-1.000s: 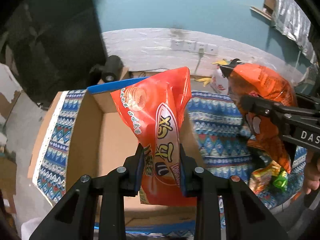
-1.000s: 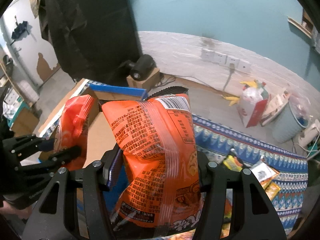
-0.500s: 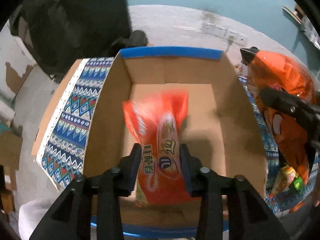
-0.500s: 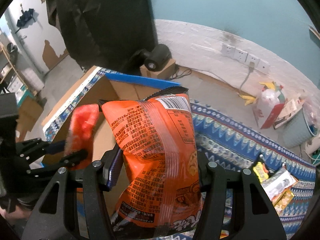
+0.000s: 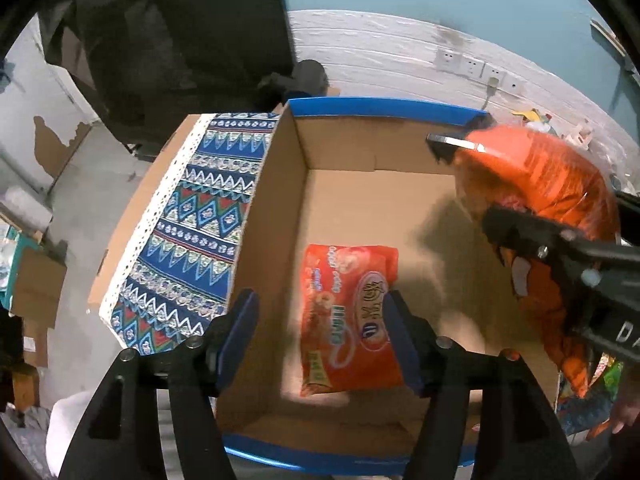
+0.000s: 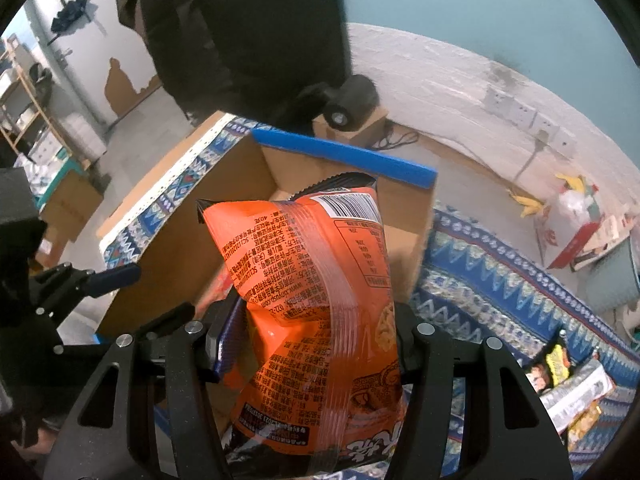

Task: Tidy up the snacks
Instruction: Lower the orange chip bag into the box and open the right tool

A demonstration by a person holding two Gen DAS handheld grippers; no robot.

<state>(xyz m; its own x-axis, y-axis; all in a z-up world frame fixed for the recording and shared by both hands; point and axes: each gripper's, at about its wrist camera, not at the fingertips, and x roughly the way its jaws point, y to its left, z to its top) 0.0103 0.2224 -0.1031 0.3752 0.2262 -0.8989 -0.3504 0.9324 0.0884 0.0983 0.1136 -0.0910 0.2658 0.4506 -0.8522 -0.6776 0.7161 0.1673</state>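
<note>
Dim indoor light, strong fisheye bending and black corners in both views; a soft shadow falls inside the cardboard box (image 5: 420, 200), with slight motion blur.

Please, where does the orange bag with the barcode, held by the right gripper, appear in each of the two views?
Left wrist view: the orange bag is at the right edge, over the box's right wall.
Right wrist view: the bag fills the centre, clamped between the fingers.
Shared landmark: the cardboard box's blue-taped far rim.
</note>
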